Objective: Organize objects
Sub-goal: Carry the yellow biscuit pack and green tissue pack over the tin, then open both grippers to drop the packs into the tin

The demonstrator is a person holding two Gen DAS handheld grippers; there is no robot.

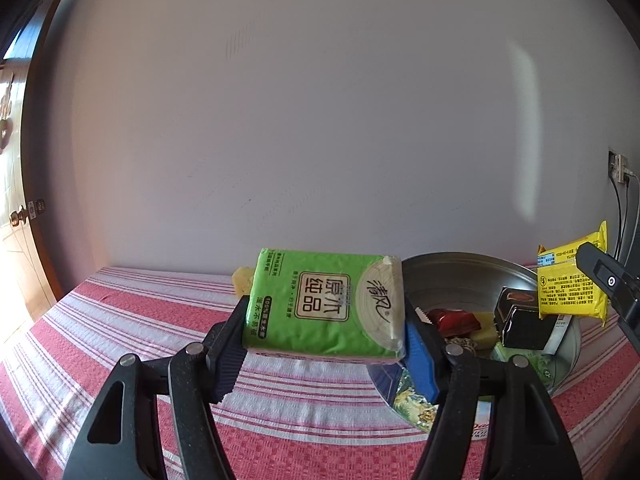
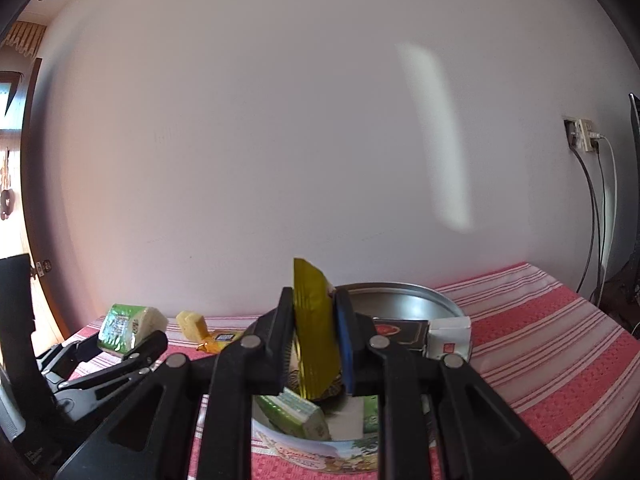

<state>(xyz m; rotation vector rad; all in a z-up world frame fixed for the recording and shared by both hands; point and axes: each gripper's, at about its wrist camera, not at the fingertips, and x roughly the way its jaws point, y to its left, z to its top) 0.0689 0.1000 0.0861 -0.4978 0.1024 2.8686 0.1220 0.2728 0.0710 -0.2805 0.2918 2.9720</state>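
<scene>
A red-and-white striped tablecloth [image 1: 120, 320] covers the surface below both tongs, with a plain pale wall behind. On it, ahead and to the right of the left gripper [image 1: 326, 330] and directly beneath the right gripper [image 2: 314, 344], stands a round metal tin [image 1: 460, 276] with a printed cartoon band on its outer wall; the lettering there is too blurred to read. The left gripper's two fingers press on the short ends of a green tissue pack [image 1: 326, 304], held clear of the cloth, its long axis running across from finger to finger and its printed face tilted toward the camera. The large Chinese characters on it appear upside down. The right gripper is clamped on a yellow snack packet [image 2: 314, 332], seen edge-on between the fingers, long axis upright, above the tin. In the left wrist view its back panel carries dense black print, too small to read. Inside the tin lie a black box [image 1: 520, 320], a red wrapper [image 1: 452, 320] and a white carton [image 2: 448, 336], all partly hidden. A yellow wrapped item [image 2: 196, 326] lies on the cloth left of the tin, partly hidden behind the tongs.
</scene>
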